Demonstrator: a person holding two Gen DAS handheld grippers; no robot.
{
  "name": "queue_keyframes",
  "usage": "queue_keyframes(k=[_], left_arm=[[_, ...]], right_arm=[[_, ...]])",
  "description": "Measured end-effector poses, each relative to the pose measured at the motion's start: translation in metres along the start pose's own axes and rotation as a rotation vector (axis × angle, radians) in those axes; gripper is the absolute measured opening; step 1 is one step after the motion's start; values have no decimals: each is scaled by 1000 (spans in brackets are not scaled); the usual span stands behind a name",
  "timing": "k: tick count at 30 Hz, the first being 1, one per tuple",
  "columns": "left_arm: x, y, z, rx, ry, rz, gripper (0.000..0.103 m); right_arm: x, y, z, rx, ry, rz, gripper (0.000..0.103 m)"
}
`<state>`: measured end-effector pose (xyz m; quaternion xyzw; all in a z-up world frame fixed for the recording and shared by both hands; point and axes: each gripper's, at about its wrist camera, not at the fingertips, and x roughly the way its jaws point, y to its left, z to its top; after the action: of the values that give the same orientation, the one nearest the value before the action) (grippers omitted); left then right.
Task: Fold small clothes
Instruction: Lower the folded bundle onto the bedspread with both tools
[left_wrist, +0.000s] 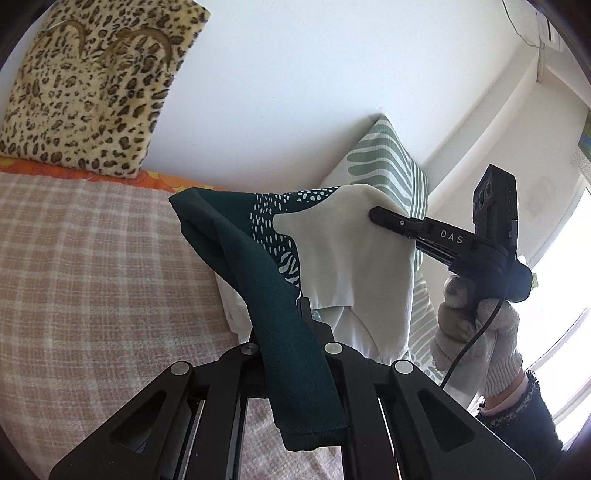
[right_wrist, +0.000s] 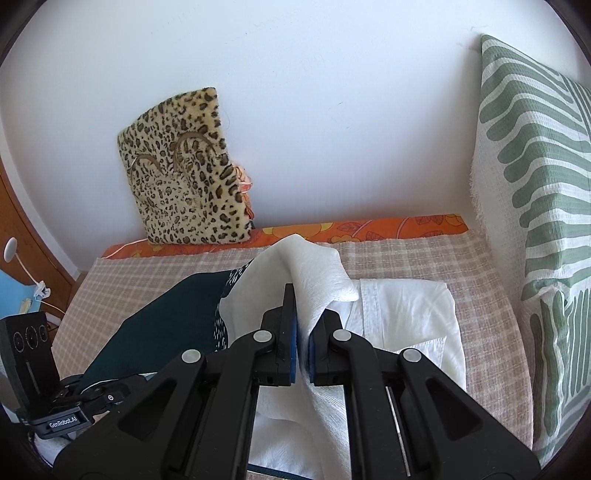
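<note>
A small garment (left_wrist: 332, 251), dark green with white dots on one side and off-white on the other, hangs stretched between both grippers above the bed. My left gripper (left_wrist: 297, 317) is shut on its dark green edge, which drapes over the fingers and hides most of them. My right gripper (left_wrist: 373, 215), held by a gloved hand (left_wrist: 476, 325), pinches the off-white corner. In the right wrist view the right gripper (right_wrist: 304, 321) is shut on the off-white cloth (right_wrist: 314, 273), and the left gripper (right_wrist: 74, 400) shows at the lower left under the green part (right_wrist: 159, 332).
A white folded garment (right_wrist: 410, 314) lies on the checked bed cover (right_wrist: 480, 280) beneath the held one. A leopard-print cushion (right_wrist: 184, 177) leans on the white wall, a green-striped pillow (right_wrist: 535, 184) stands at the right. A wooden headboard (right_wrist: 22, 229) is at the left.
</note>
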<state>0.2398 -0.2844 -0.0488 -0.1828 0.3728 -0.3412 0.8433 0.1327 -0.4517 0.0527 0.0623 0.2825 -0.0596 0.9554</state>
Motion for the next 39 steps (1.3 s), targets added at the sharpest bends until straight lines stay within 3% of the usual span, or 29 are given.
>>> queue_keyframes(k=[16,24,26,28,29,31,37,39], left_arm=[[101,-28,4,73,55,5,4],[129,-11,-12,69,129,62,4],[131,-6,-18,66,151,78,4],[131,-2,-22,57,171,85,5],[131,-1,-23,55,177,84,5],[129,-1,-25,56,185,87,6],[127,-4,-31,88,209,98,10],[129,-3,-31,89,213,105,10]], right_arm=[[37,-96,28,30,-1,-87,5],[81,-125,14,41,82,-48,5],[94,-131,8,39,111,-81,6],[105,-142,3,59,152,-111,14],[107,-150,1,86,162,-119,27],[105,-166,-2,155,161,-134,42],[87,-204,-16,300,138,-143,46],[81,-206,-19,293,121,-192,46]])
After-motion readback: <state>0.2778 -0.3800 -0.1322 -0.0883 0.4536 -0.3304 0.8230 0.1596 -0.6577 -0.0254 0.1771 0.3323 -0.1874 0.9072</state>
